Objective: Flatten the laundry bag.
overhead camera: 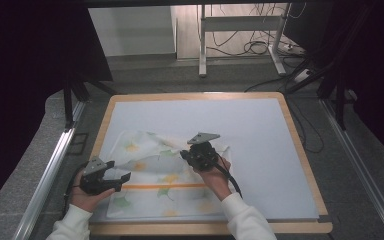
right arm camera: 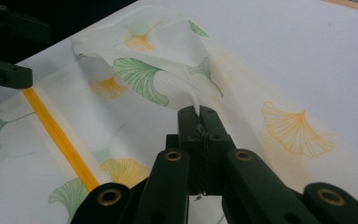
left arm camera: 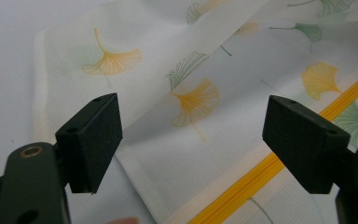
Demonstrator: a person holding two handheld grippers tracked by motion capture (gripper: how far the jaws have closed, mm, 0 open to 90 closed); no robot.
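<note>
A thin white cloth (overhead camera: 160, 185) printed with orange and green ginkgo leaves and an orange stripe (overhead camera: 165, 186) lies on the near left part of the pale table mat (overhead camera: 260, 140). My right gripper (overhead camera: 184, 155) is shut on a raised fold of the cloth (right arm camera: 186, 81), which is lifted and draped toward the left. In the right gripper view the jaws meet with the cloth edge pinched between them (right arm camera: 198, 114). My left gripper (overhead camera: 126, 182) hovers open by the cloth's left edge; its pads (left arm camera: 95, 140) stand wide apart over the hem (left arm camera: 144, 182), holding nothing.
The mat sits on a wooden board (overhead camera: 300, 150) with a light rim. Metal rails (overhead camera: 45, 175) run along both sides of the table. A desk frame (overhead camera: 240, 25) and cables (overhead camera: 260, 47) lie on the floor beyond the far edge.
</note>
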